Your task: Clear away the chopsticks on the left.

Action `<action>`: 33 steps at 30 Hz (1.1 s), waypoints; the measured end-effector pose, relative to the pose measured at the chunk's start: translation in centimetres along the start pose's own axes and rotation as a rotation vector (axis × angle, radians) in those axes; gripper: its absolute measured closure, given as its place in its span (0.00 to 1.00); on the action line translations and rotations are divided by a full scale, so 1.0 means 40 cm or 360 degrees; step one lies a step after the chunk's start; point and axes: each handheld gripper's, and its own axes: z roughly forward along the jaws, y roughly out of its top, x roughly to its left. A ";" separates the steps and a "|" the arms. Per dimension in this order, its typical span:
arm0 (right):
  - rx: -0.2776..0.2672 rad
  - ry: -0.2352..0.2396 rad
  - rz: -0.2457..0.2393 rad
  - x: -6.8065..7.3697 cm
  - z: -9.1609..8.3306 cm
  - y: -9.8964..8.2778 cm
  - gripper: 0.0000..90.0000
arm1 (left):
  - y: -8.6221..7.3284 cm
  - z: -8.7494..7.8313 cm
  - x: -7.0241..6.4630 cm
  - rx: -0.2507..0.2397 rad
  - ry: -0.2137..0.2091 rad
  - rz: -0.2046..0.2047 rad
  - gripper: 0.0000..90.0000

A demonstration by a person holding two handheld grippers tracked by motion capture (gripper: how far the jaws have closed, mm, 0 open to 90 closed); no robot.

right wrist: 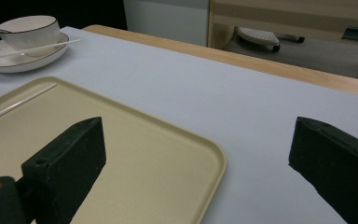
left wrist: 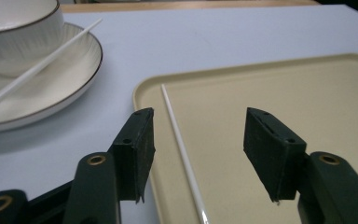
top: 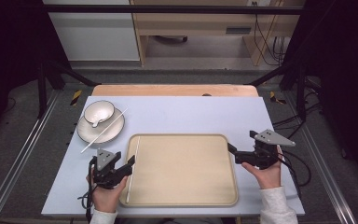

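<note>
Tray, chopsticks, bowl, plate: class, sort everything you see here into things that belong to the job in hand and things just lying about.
Job in hand:
- left gripper, jaws open
- white chopstick lying in the tray
- beige tray
- second chopstick across the plate

Lying about:
- bowl, a spoon in it
- plate under the bowl
- right gripper, open, off the tray's right edge

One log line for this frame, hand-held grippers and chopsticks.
left hand-held gripper: open, above chopstick in tray | right hand-held gripper: open, empty | second chopstick: across plate
</note>
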 end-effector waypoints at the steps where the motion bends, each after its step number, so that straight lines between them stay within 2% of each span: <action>1: -0.0001 -0.0001 -0.0001 -0.001 -0.001 0.000 0.05 | 0.008 0.000 0.004 -0.0002 -0.0018 0.0010 0.44; 6: -0.0009 0.0003 0.0002 -0.004 -0.007 0.002 0.05 | 0.052 0.004 0.035 -0.0008 -0.0102 0.0057 0.39; 10: -0.0017 -0.0002 0.0006 -0.005 -0.009 0.003 0.05 | 0.083 0.008 0.065 0.0002 -0.0123 0.0104 0.34; 16: -0.0016 -0.0002 0.0010 -0.005 -0.009 0.003 0.05 | 0.097 0.016 0.116 0.0038 -0.0168 0.0114 0.30; 21: -0.0010 -0.0003 0.0005 -0.005 -0.007 0.003 0.05 | 0.090 0.021 0.161 0.0104 -0.0135 0.0171 0.28; 25: -0.0002 -0.0002 -0.0003 -0.005 -0.004 0.001 0.05 | 0.078 0.023 0.205 0.0123 -0.0098 0.0168 0.26; 29: 0.0012 -0.0004 0.0003 -0.001 0.000 0.000 0.05 | 0.068 0.033 0.252 0.0187 -0.0038 0.0184 0.25; 33: 0.0022 -0.0008 -0.0008 0.000 0.007 -0.002 0.05 | 0.069 0.045 0.294 0.0211 -0.0005 0.0176 0.25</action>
